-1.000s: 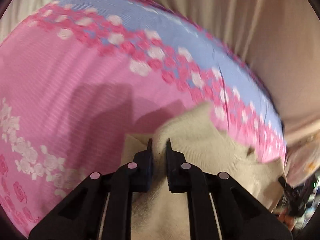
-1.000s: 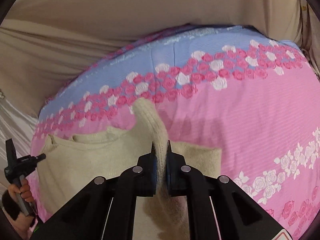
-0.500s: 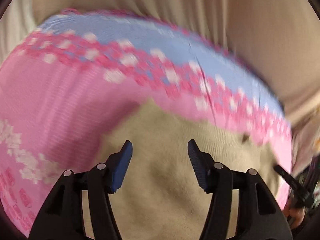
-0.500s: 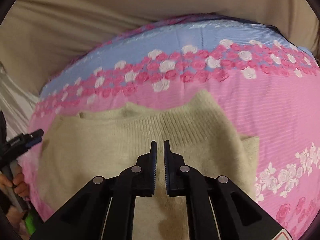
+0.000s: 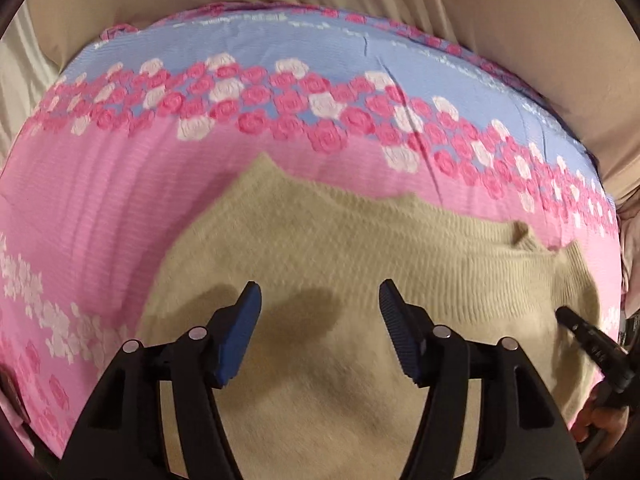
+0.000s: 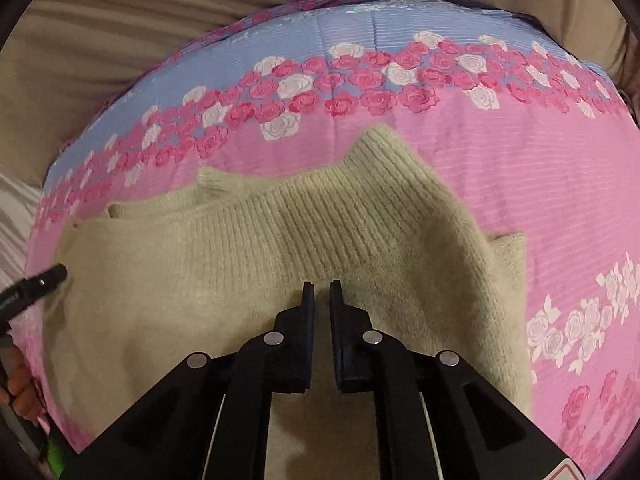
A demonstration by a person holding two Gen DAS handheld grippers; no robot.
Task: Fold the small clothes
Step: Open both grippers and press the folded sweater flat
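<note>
A beige knit sweater [image 5: 340, 248] lies folded on the pink and blue rose-print bedspread [image 5: 120, 184]. My left gripper [image 5: 320, 304] is open and empty just above the sweater's middle. In the right wrist view the sweater [image 6: 320, 232] lies with a sleeve folded across its body. My right gripper [image 6: 322, 292] is shut with nothing between its jaws, hovering over the sweater's near part. The other gripper's tip shows at the edge of each view, in the left wrist view [image 5: 588, 336] and in the right wrist view [image 6: 36, 284].
Beige curtain fabric [image 5: 440, 0] hangs behind the bed's far edge. The bedspread [image 6: 540, 200] extends around the sweater on all sides. A hand [image 6: 18, 392] holds the left gripper at the bed's left edge.
Both grippers let go of the sweater; the left jaws opened wide, the right jaws stayed closed and slipped off the sleeve. The sweater now lies folded flat and both grippers pulled back.
</note>
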